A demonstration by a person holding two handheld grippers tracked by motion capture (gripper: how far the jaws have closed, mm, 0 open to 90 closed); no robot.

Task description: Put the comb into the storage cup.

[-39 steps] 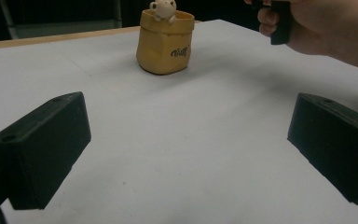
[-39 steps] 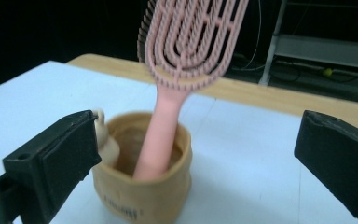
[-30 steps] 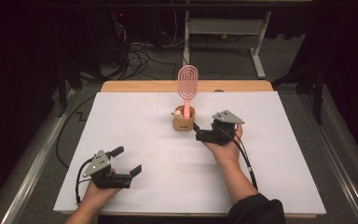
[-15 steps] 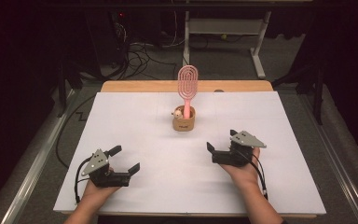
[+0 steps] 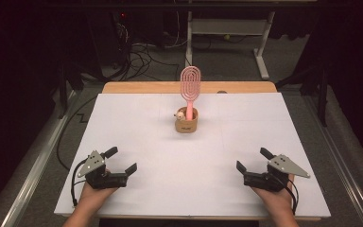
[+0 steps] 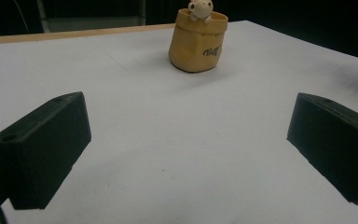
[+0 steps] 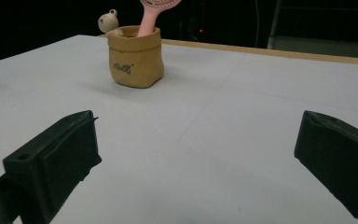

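Observation:
A small tan pot (image 5: 187, 125) shaped like a sack stands upright at the table's middle back, with a little bear figure (image 5: 181, 114) at its rim. A pink hairbrush (image 5: 190, 84) stands upright in it, handle down. The pot (image 6: 196, 41) also appears ahead in the left gripper view, and the pot (image 7: 135, 57) with the brush handle (image 7: 147, 21) in the right gripper view. My left gripper (image 5: 121, 160) rests open near the front left edge. My right gripper (image 5: 254, 159) rests open near the front right edge. Both hold nothing and sit well short of the pot.
A white sheet (image 5: 137, 123) covers the table, with a wooden strip (image 5: 142, 88) showing along the far edge. Beyond the table the floor holds cables (image 5: 142, 56) and a white metal frame (image 5: 260, 42).
My right gripper has drawn back from beside the pot toward the front right edge of the table, open and with nothing in it. The left gripper has barely moved.

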